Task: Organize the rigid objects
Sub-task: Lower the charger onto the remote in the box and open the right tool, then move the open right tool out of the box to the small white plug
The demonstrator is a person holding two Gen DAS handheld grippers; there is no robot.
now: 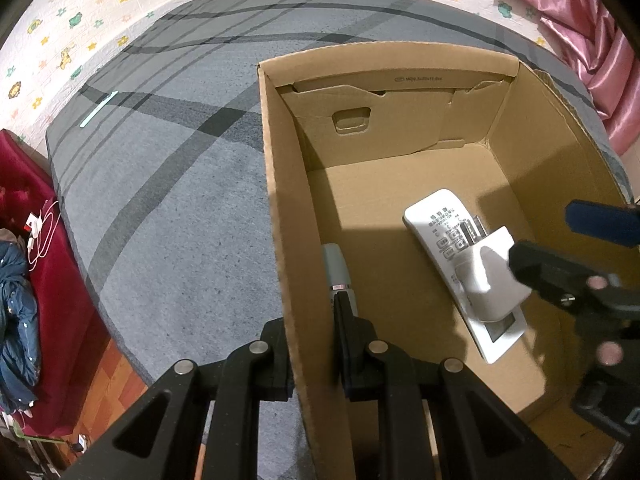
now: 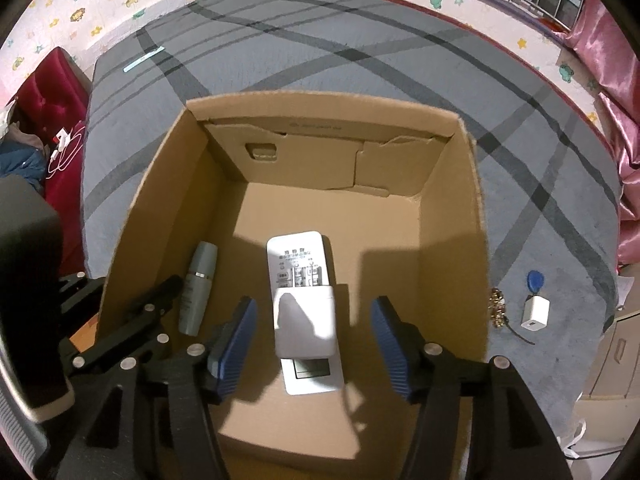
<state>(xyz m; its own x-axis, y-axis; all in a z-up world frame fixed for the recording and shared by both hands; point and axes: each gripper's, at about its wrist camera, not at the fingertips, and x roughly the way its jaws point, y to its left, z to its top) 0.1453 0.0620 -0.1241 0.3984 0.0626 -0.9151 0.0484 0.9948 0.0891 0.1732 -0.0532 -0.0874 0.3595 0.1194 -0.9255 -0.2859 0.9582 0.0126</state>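
Two hand-held grippers are seen at a cardboard box [image 2: 452, 208] on a grey bed: the left hand-held gripper [image 1: 310, 320] is clamped on the box wall, the right hand-held gripper [image 2: 310, 338] is spread wide, empty. Below it, a white charger [image 2: 304, 324] is laid on a remote [image 2: 298, 260], beside a grey bottle [image 2: 198, 292].

The right gripper [image 2: 310, 344] had matte black linkage arms fastened with round silver pivot screws, and ribbed blue finger pads [image 2: 236, 344] (the left gripper [image 1: 310, 320] showed black fingers only).
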